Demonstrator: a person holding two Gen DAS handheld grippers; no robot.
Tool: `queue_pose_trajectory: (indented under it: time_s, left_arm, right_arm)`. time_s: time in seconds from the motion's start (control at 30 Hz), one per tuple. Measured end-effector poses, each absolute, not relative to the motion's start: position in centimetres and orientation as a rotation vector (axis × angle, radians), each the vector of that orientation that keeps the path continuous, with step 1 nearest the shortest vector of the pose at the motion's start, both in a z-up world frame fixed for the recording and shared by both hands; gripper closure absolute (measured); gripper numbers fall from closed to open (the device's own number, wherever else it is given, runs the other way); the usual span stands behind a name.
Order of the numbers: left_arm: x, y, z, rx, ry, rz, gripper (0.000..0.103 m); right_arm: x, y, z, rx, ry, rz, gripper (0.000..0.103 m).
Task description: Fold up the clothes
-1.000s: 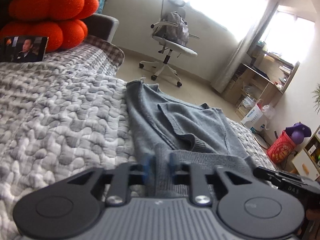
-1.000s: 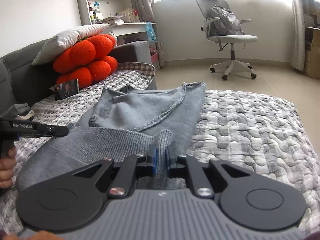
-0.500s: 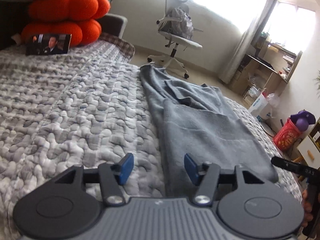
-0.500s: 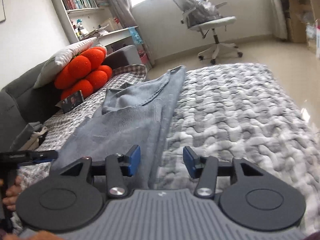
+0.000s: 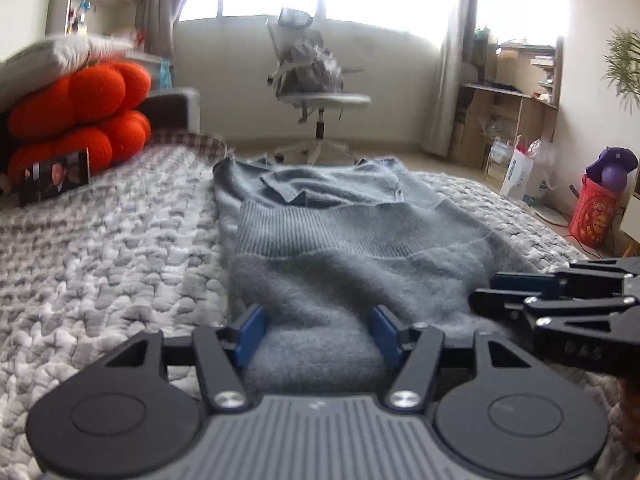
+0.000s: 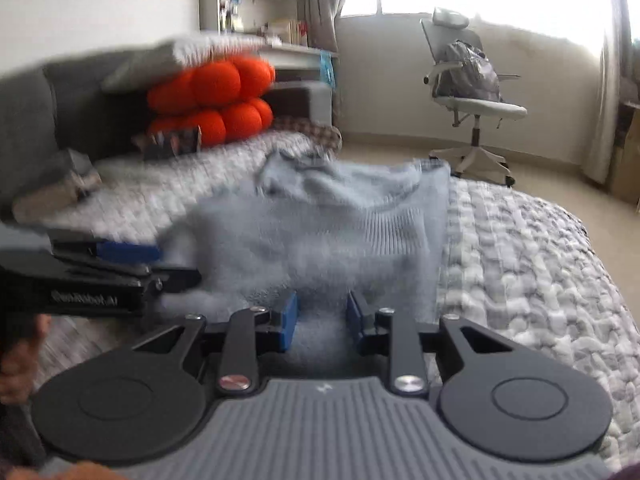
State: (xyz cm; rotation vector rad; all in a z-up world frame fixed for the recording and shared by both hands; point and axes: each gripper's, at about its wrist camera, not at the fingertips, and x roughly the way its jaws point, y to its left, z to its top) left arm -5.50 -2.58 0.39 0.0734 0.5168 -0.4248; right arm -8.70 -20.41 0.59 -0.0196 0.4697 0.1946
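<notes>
the quilted bed (image 5: pixel 100 264) carries it all, and the grey sweater (image 5: pixel 340 248) lies flat mid-bed, hem doubled toward the collar. left gripper (image 5: pixel 316 334), jaws wide after just opening, straddles the near fold without pinching it. right gripper (image 6: pixel 322 322), jaws just narrowing yet still apart around the fold, looks lined up to re-grip.

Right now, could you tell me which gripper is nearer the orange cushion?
Left. The left gripper, jaws just opening around the sweater, is at its corner toward the orange cushion; the right gripper, jaws just closing around it, is at the farther corner.
</notes>
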Motion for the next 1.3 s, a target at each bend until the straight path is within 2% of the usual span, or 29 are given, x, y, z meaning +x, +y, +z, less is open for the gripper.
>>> queue_pose_trajectory:
  time_s: [1.2, 1.27, 1.3]
  left_arm:
    - [-7.0, -1.8, 0.0, 0.073, 0.469, -0.394, 0.04]
    - [-7.0, -1.4, 0.0, 0.064, 0.483, -0.389, 0.035]
    - [-7.0, -1.2, 0.0, 0.059, 0.492, -0.385, 0.027]
  right_arm:
    - [-9.4, -21.5, -0.1, 0.044, 0.438, 0.139, 0.07]
    - [-9.7, -21.7, -0.1, 0.029, 0.44, 0.127, 0.07]
    - [-9.9, -21.9, -0.1, 0.019, 0.44, 0.117, 0.07]
